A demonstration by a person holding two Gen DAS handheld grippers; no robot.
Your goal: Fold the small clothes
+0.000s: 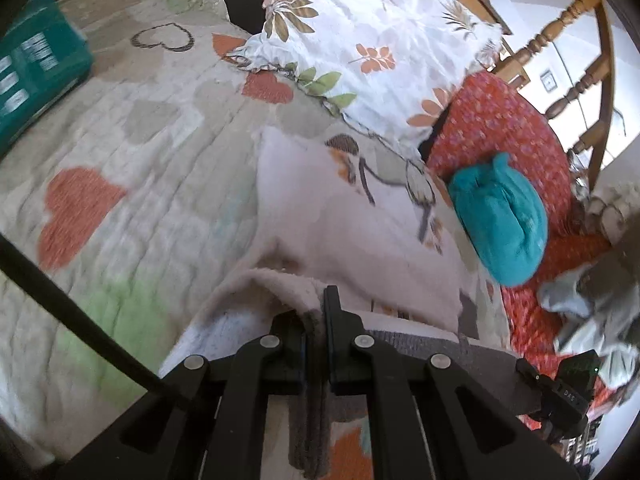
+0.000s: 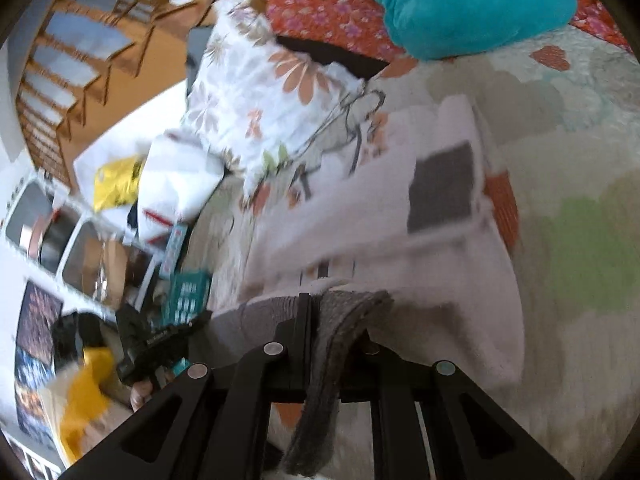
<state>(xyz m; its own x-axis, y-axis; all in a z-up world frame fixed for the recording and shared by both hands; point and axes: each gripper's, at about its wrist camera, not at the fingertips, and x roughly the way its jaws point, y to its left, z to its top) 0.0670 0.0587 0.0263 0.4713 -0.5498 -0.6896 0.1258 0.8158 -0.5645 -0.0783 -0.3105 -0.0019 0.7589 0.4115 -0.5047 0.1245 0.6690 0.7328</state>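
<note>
A small white fleecy garment (image 1: 340, 220) with a grey hem band and a bird print lies on the quilted bed cover (image 1: 132, 184). My left gripper (image 1: 314, 312) is shut on its grey-edged hem and lifts that edge off the cover. My right gripper (image 2: 332, 312) is shut on the same garment (image 2: 420, 248) at its grey hem band, which hangs between the fingers. The right gripper also shows at the left wrist view's right edge (image 1: 568, 392), and the left gripper shows in the right wrist view (image 2: 156, 344).
A floral pillow (image 1: 372, 40) lies beyond the garment. A teal rolled cloth (image 1: 500, 216) sits on a red patterned cover (image 1: 500, 120). A teal box (image 1: 36, 68) stands at the left. Wooden chairs (image 1: 568, 40) stand beside the bed.
</note>
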